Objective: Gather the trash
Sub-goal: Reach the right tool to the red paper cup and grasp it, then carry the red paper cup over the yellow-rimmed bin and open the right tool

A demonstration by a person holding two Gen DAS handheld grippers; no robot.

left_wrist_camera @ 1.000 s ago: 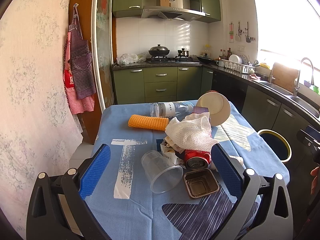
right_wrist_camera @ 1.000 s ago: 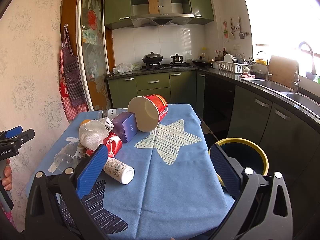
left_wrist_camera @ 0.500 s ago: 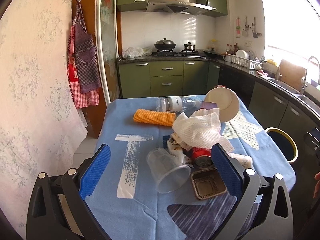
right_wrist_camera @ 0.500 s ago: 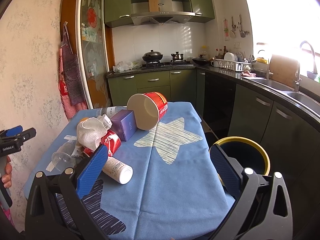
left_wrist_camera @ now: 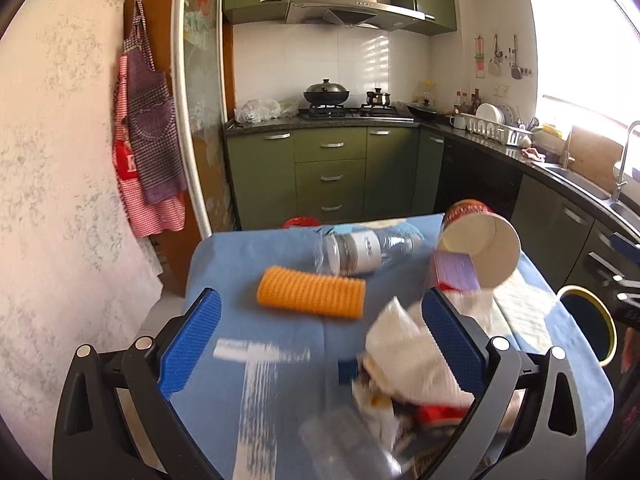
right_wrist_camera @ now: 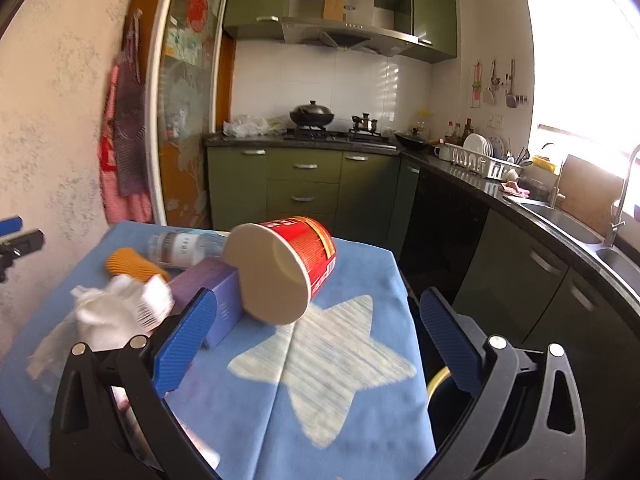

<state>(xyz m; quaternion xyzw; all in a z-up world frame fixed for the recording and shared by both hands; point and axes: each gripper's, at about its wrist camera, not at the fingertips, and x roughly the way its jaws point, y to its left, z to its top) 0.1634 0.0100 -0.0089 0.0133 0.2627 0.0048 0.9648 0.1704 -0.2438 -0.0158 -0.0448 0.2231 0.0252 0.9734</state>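
Left wrist view: the left claw (left_wrist_camera: pixel 320 344) gapes empty above the bench (left_wrist_camera: pixel 224 264); the orange roll (left_wrist_camera: pixel 311 291) lies just ahead, long axis crosswise. Right wrist view: the right claw (right_wrist_camera: pixel 316 344), also spread empty, faces the tipped red cup (right_wrist_camera: pixel 286 270) lying straight ahead, nearer it.

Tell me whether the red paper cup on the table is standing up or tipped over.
Tipped over: the red paper cup lies on its side, its mouth facing the camera.

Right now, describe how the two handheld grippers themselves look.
Both look alike. The left gripper and right gripper each have a black plastic frame with triangular cut-outs, round silver pivot bolts, and two flat fingers faced with blue textured pads. No cables show.
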